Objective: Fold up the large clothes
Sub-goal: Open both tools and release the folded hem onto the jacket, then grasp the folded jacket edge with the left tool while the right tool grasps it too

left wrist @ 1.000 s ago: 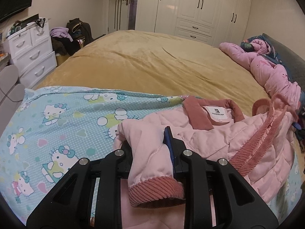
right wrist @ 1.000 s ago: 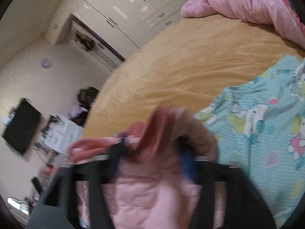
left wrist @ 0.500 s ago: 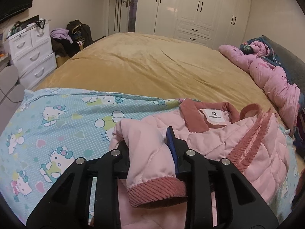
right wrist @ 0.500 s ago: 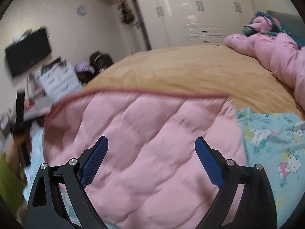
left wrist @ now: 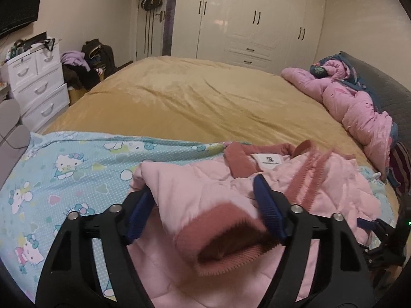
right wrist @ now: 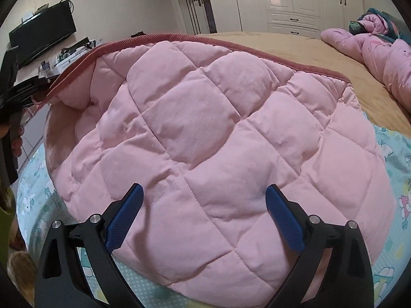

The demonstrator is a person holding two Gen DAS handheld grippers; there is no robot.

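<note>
Mustard-yellow bedding covers the bed, which serves as the broad flat surface a bulky garment needs for folding. Over its near end lies a pale blue cartoon-print sheet, apparently laid as the working patch. On that sheet rests the task's piece, a pink quilted jacket, lying with its dark pink collar and white neck label toward the far side. In the right wrist view one quilted panel is doubled over so its ribbed hem runs along the top, which suggests a fold of the body is just laid.

The sleeve is brought across the front of the jacket, its ribbed cuff pointing back at the camera; tucking it inward keeps the bundle compact. The left gripper sits around this sleeve with its jaws opening: the blue pads stand off the fabric on both sides, so the sleeve lies between them but seems released, left to settle where it was put. The right gripper hovers low over the folded panel, spread wide and opening a touch more, clasping nothing, probably ready to press or take the next edge.

Smaller things sit apart: a heaped pink duvet at the headboard side and a white drawer unit by the wall.
</note>
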